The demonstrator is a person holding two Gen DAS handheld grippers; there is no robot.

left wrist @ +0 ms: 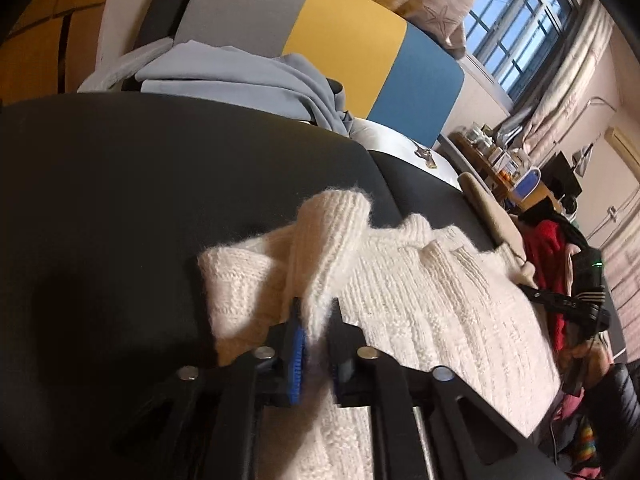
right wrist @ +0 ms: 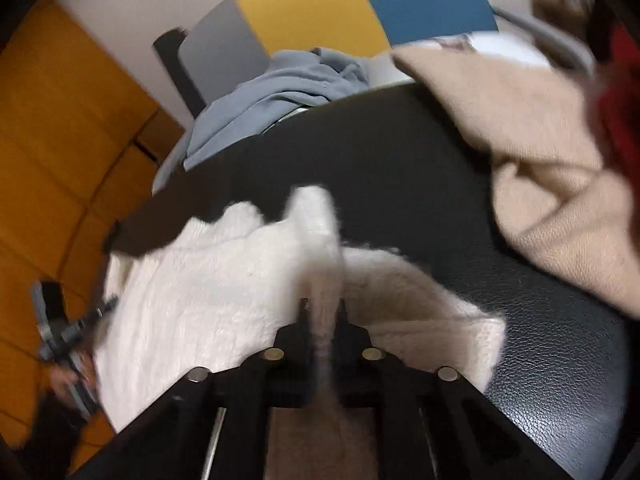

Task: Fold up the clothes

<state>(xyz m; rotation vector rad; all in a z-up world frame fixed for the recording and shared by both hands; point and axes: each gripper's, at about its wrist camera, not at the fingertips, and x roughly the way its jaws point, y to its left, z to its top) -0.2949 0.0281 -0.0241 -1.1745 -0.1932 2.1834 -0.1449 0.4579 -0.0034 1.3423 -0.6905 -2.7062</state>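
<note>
Left wrist view: my left gripper [left wrist: 316, 344] pinches a ribbed cuff [left wrist: 332, 232] of the white knit sweater [left wrist: 432, 304], which lies spread on the black leather surface [left wrist: 160, 184].

Right wrist view: my right gripper [right wrist: 324, 316] clamps another bunch of it near the surface's left edge. I judge the sweater mid-fold; beige [right wrist: 536, 152] and grey-blue [right wrist: 272, 96] garments lie loose.

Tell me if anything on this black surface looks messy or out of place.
Nothing damaged or spilled. The white knit sweater lies rumpled, one sleeve pinched up in the left tongs and another bunch in the right tongs. A grey-blue garment and beige one lie crumpled, unfolded, at the surface's edges.
</note>
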